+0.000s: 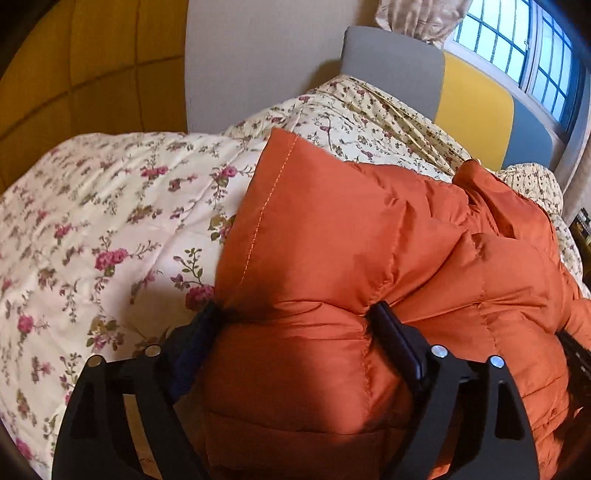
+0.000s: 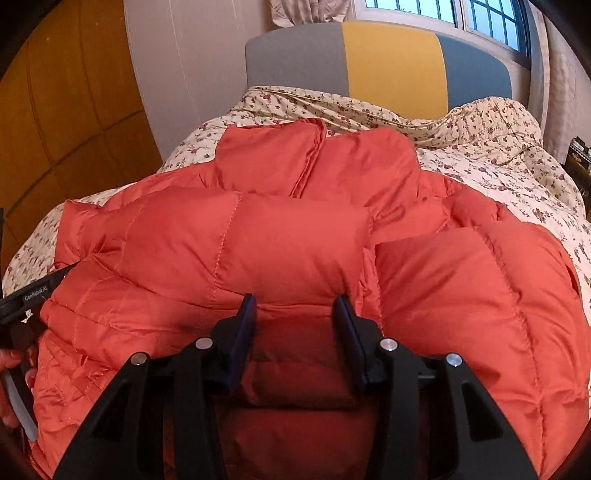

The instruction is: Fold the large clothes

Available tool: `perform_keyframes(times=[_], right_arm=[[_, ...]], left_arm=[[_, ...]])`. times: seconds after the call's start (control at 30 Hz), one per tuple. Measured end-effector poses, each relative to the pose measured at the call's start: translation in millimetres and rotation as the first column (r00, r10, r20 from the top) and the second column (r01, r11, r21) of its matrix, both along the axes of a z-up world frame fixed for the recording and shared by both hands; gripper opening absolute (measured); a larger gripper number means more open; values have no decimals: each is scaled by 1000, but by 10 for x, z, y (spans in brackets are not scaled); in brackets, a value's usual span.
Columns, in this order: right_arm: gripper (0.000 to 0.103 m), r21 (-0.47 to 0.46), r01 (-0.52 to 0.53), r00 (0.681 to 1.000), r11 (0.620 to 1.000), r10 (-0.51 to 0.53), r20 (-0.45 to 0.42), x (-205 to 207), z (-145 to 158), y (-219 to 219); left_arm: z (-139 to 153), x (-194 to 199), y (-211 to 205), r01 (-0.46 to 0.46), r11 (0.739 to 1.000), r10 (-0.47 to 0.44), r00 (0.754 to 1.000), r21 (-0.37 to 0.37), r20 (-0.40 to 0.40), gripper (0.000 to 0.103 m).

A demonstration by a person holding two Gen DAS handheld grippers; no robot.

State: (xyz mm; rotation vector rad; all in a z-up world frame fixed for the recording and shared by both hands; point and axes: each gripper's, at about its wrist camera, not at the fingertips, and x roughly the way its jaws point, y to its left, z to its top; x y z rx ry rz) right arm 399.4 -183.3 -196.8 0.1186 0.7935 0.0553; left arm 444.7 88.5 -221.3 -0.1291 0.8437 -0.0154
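1. The left gripper (image 1: 295,314) fills the bottom of the left wrist view. Its jaws stand wide apart with a thick puffy fold of the orange down jacket (image 1: 388,266) bulging between them; both fingers press into the fabric, so it holds that fold.
2. The right gripper (image 2: 295,306) sits at the bottom centre of the right wrist view. Its jaws are moderately wide and clasp a padded section of the jacket (image 2: 258,236), the blue pads (image 2: 245,325) touching the fabric on either side.
3. The jacket lies on a floral quilt (image 1: 92,221) covering the bed; in the right wrist view it spreads across the middle of the frame, its collar toward the upper centre.
4. At the left edge of the right wrist view, the left gripper's black body shows, half tucked under the jacket's edge, with fingers of the person's hand (image 2: 11,363) around it.
5. A headboard (image 2: 391,62) in grey, yellow and blue panels stands at the top, below a window (image 2: 480,14).
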Motion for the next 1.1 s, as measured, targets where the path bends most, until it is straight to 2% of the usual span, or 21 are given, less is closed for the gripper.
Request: perform_keyframes(times=[0.1,0.17,0.27,0.33,0.43,0.5,0.53,0.57,0.6,0.67,0.73,0.93,1.03,1.1], right_arm=[[45,17,-2,1000,1000,2,-7,-163,63,-74],[47,38,-14,1000,999,13,27,-295,205,-93],[47,49,-8,996,999,4,84,-411,386,-129],[47,52,3,997,999,-7,80,-356,435,-120],[47,22,18,999,1000,-19,40,-199,385,-85],[47,-31,39,999,999,-40,-13,-93,237,-76],[52,-20,36,999,999,-37,-23,-76,148,-99],[53,4,34,999,999,-34,-13,-79,70,-128],[53,13,37,999,999,-37,-6,-95,26,-140],[53,-1,45,999,999,-45,-1,-83,-13,-118],[53,-21,47,999,999,-47,-5,-64,-36,-91],[56,-15,36,999,999,-37,-34,-66,-6,-107],[58,30,33,998,999,-32,-48,-253,190,-183],[60,66,24,998,998,-20,-55,-459,338,-261]], left_arm=[[55,-70,8,-22,1000,22,1000,13,0,92],[231,-284,-24,-23,999,20,998,41,61,93],[464,-546,-73,-10,999,4,984,36,177,95],[570,-607,-180,18,999,-27,976,46,214,95],[589,-487,-522,97,980,-131,972,171,197,95],[475,-347,-626,109,968,-146,977,224,155,95],[363,-257,-635,108,967,-136,984,232,112,95],[269,-200,-625,111,969,-131,989,221,76,96],[150,-122,-587,127,976,-135,990,179,31,97],[86,-50,-529,130,980,-134,991,148,14,100],[48,0,-529,135,980,-137,991,148,1,100],[60,-41,-561,131,976,-133,991,173,0,100],[172,-214,-567,136,972,-141,990,192,14,100],[316,-439,-513,155,973,-165,985,169,46,100]])
